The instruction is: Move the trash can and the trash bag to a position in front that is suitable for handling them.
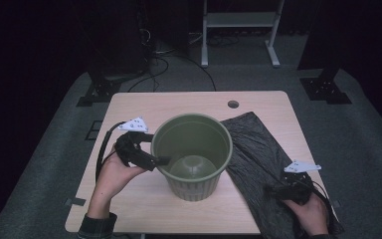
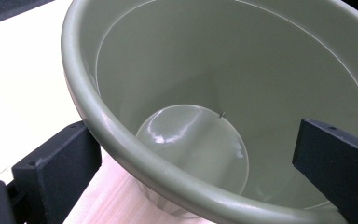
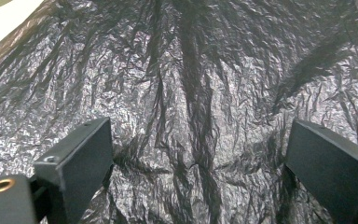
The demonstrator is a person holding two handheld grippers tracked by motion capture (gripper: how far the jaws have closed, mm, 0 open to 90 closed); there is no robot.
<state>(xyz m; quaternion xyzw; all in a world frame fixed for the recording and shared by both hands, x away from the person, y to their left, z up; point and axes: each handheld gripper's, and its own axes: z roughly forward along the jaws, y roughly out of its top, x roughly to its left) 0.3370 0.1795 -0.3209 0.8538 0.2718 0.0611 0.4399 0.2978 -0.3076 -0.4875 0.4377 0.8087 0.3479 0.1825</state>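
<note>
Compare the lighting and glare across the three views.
High view: the table is lit, the room around it dark. Left gripper view: white glare patches on the bucket floor, and the tabletop looks washed out. Right gripper view: the crinkled black bag glints all over, with darker folds between; jaws look slightly soft at the bottom edge.

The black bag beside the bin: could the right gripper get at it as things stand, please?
Probably yes. The right gripper is open just over the bag, which lies flat on the table, and nothing sits between its fingers and the plastic.
</note>
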